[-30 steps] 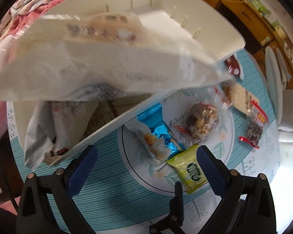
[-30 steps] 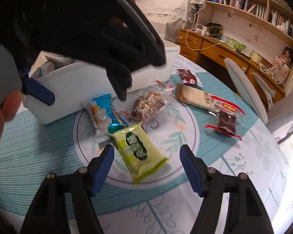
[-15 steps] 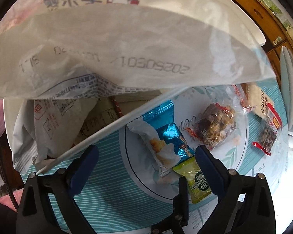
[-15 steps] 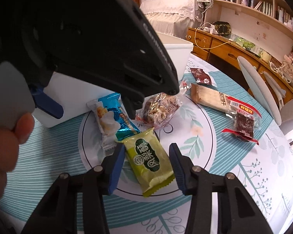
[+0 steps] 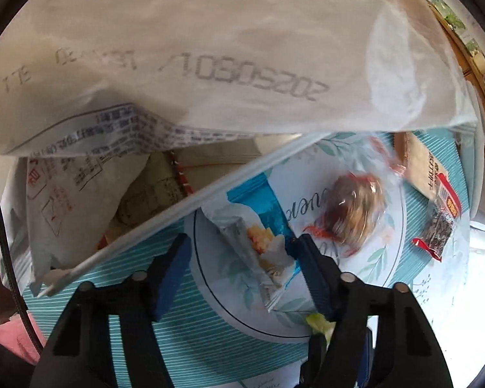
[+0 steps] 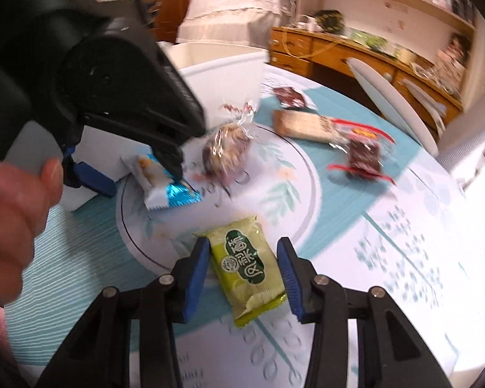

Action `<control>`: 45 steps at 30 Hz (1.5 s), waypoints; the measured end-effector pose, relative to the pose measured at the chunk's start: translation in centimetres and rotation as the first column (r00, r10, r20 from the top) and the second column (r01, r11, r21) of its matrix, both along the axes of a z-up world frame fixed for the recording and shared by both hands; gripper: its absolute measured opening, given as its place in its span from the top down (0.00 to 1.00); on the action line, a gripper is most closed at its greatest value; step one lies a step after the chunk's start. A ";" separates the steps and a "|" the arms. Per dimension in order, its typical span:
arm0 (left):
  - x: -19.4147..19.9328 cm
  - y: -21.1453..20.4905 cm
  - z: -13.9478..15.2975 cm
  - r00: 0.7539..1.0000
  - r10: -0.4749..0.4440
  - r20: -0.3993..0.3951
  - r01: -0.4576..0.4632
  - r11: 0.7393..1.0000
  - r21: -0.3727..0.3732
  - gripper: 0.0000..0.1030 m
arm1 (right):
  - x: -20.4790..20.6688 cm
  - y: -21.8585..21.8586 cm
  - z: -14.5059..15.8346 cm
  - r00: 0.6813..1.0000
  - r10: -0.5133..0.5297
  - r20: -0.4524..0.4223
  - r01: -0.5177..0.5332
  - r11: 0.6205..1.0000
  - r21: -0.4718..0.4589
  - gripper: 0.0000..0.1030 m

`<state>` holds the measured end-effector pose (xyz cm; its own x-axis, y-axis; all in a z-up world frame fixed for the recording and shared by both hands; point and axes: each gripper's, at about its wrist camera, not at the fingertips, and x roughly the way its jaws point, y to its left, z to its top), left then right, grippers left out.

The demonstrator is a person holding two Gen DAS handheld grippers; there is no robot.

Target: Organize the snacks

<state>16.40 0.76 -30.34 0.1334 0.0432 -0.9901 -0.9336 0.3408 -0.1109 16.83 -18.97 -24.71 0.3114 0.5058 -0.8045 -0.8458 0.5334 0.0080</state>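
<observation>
bin (image 6: 223, 74) behind plate (image 6: 294, 174); nut snack (image 6: 226, 155) on plate; bar (image 6: 302, 126) right of bin

Both grippers: black plastic frames, blue pads (image 6: 195, 278) on the jaws, silver pivot screws (image 6: 317, 280). Black cable (image 5: 3, 236) beside left gripper (image 5: 242, 274).

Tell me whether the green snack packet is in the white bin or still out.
Out. The green packet lies flat on the tablecloth, away from the white bin.
</observation>
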 end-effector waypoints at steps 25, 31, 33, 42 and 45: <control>-4.1 -3.8 0.2 0.992 -0.123 0.000 0.123 0.986 -0.115 0.71 | -2.2 -7.0 1.1 0.912 -0.367 -0.184 0.375 0.927 0.009 0.61; -5.4 -5.6 2.5 0.979 -0.205 0.004 0.204 0.972 -0.116 0.72 | -3.5 -8.1 2.2 0.887 -0.404 -0.225 0.418 0.908 0.018 0.61; -5.4 -6.3 3.7 0.974 -0.227 0.011 0.227 0.968 -0.105 0.72 | -3.9 -8.4 2.8 0.881 -0.410 -0.235 0.429 0.903 0.032 0.61; -6.4 -6.3 11.2 0.947 -0.304 0.100 0.312 0.947 -0.074 0.72 | -5.5 -8.0 6.9 0.894 -0.385 -0.227 0.415 0.904 0.102 0.61; -7.1 -5.8 13.7 0.935 -0.327 0.135 0.337 0.939 -0.064 0.72 | -6.1 -7.3 8.5 0.907 -0.365 -0.213 0.395 0.911 0.122 0.61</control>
<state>9.29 -5.04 -16.67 0.2439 -0.1073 -0.9639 -0.7466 0.6135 -0.2572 10.76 -26.22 -16.22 0.3620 0.5035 -0.7845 -0.5551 0.7925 0.2525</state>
